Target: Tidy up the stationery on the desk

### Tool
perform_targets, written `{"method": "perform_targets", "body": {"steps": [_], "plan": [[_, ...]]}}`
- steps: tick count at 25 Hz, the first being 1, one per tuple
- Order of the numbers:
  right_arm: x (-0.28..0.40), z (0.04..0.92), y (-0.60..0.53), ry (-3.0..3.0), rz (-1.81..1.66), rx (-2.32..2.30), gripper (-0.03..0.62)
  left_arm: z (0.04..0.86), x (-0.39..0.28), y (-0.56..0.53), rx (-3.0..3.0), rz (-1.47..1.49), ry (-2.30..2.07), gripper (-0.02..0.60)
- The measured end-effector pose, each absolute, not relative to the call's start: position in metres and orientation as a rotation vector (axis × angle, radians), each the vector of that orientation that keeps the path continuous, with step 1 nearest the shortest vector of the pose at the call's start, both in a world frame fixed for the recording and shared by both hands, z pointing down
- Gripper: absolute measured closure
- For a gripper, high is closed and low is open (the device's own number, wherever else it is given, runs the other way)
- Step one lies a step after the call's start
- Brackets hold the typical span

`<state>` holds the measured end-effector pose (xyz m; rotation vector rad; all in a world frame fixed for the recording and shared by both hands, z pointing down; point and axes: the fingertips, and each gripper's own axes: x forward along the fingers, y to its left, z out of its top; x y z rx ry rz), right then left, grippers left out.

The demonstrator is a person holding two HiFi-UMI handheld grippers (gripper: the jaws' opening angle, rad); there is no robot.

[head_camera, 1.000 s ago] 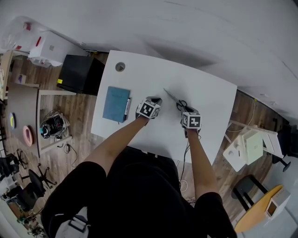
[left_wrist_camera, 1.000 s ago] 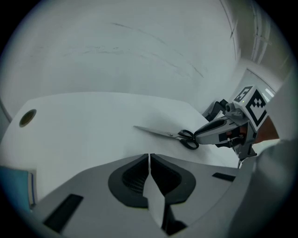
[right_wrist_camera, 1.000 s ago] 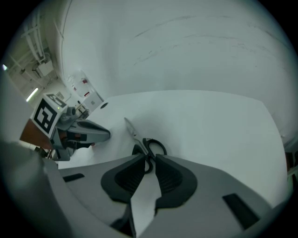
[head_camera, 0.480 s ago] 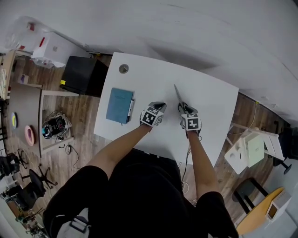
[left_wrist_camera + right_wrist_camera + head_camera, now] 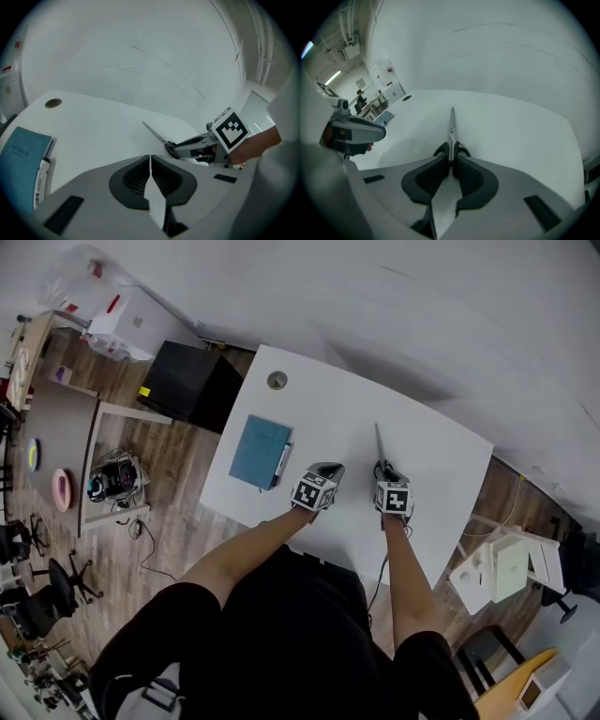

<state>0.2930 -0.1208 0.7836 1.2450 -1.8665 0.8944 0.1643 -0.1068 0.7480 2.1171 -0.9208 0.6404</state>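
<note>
While the right gripper point(image 5: 451, 158) pinches the scissors point(image 5: 451, 125) at the root of their black handles, its jaws pressing on them from either side, the closed silver blades run straight out ahead of its fingertips, low over the white desk point(image 5: 436, 460). Whether the blade tip touches the desk cannot be told. The left gripper point(image 5: 150, 161) sits just to the left of the right one, apart from it. Its jaws are pressed together with nothing between them, and it tilts downward above the near part of the desk. Farther to the left gripper's left, a blue notebook point(image 5: 260, 451) lies flat on the desk. A marker pen point(image 5: 282, 461) lies along the notebook's edge that faces the gripper, touching it or just beside it. Ahead of the left gripper and to its left, near the desk's far corner, a round cable grommet point(image 5: 277, 381) is set into the top.
</note>
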Motion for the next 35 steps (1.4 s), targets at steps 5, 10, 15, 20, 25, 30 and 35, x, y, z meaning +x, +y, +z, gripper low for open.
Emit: {"method": "perform_targets", "body": {"steps": [5,10,15,20,25,30,35], "plan": [[0.271,0.772,-0.114,-1.876,0.957,1.384,0.508,0.743,0.137,-0.104,2.098,0.600,-0.954,0.558],[0.234,0.756,-0.099,-1.878,1.006,1.485,0.508,0.730,0.112,-0.098,2.130,0.590,-0.944,0.558],[0.180,0.755,-0.083,-1.869,1.100,1.531,0.508,0.723,0.071,-0.089,2.173,0.616,-0.931,0.558],[0.135,0.756,-0.070,-1.828,1.165,1.562,0.508,0.723,0.025,-0.082,2.176,0.627,-0.923,0.558],[0.091,0.757,-0.063,-1.798,1.206,1.580,0.508,0.721,-0.020,-0.083,2.136,0.606,-0.924,0.558],[0.057,0.755,-0.062,-1.791,1.194,1.611,0.508,0.720,-0.048,-0.086,2.150,0.602,-0.891,0.558],[0.038,0.759,-0.055,-1.729,1.194,1.657,0.508,0.722,-0.064,-0.085,2.166,0.595,-0.853,0.558]]}}
